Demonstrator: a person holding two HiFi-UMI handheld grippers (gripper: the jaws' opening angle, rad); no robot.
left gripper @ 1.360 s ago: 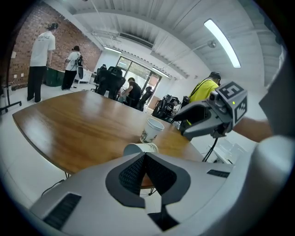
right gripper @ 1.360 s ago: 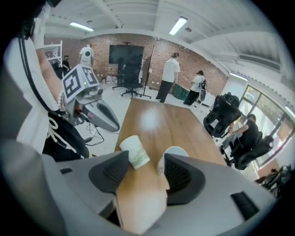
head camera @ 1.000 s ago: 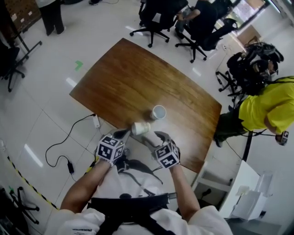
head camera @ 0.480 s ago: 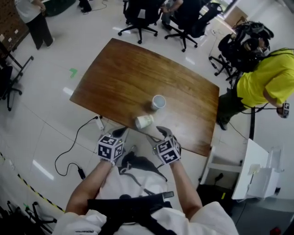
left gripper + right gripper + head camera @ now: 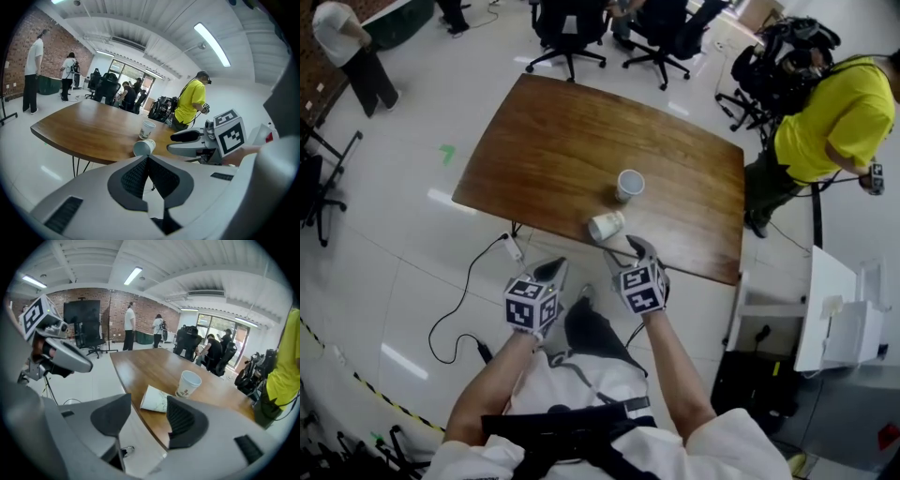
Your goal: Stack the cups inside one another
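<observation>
Glossy brown wooden bench, tapered white paper cup upright near mid-bench, second white paper cup lying sideways by the near edge, left claw pressed together, right claw spread apart, empty

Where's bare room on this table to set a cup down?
The wide left stretch of the table, beyond the upright cup, is bare; so is its right end. Crowded: the near edge, round the tipped cup and right gripper.
</observation>
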